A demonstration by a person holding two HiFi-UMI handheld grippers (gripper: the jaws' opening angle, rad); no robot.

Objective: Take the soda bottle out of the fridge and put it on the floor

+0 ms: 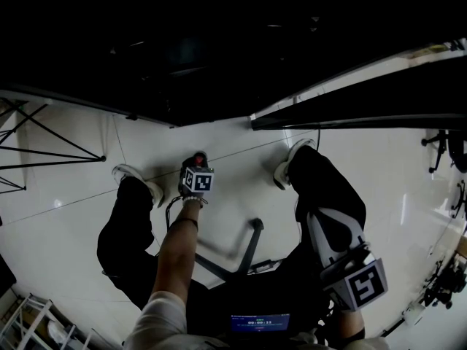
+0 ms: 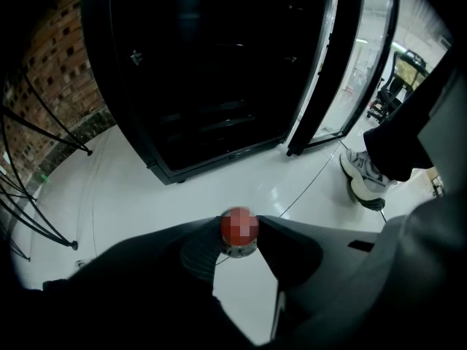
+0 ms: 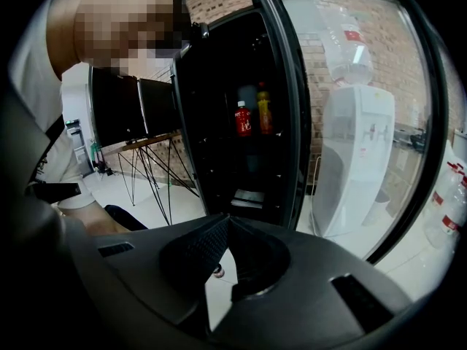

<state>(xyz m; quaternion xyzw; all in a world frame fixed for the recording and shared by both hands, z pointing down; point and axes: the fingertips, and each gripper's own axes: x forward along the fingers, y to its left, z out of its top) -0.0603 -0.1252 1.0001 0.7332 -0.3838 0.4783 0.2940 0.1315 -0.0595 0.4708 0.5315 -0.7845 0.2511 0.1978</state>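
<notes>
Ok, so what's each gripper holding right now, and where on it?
The left gripper grips the soda bottle by its red-capped top. The right gripper holds nothing; its jaws are together.

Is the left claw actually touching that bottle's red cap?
Touching. In the left gripper view, the left gripper has both jaws pressed against the red cap, no gap.

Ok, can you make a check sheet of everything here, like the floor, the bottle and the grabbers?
Surface: glossy white tiled floor.
Job's things: red-capped soda bottle out of the black fridge, whose door stands open.
Clutter: two bottles on a fridge shelf.
Grippers: left gripper shut on the soda bottle; right gripper shut, empty.
Cables: thin dark loop by the left wrist, maybe a cable.
Surroundings: brick wall, water dispenser, wire-legged stand.
</notes>
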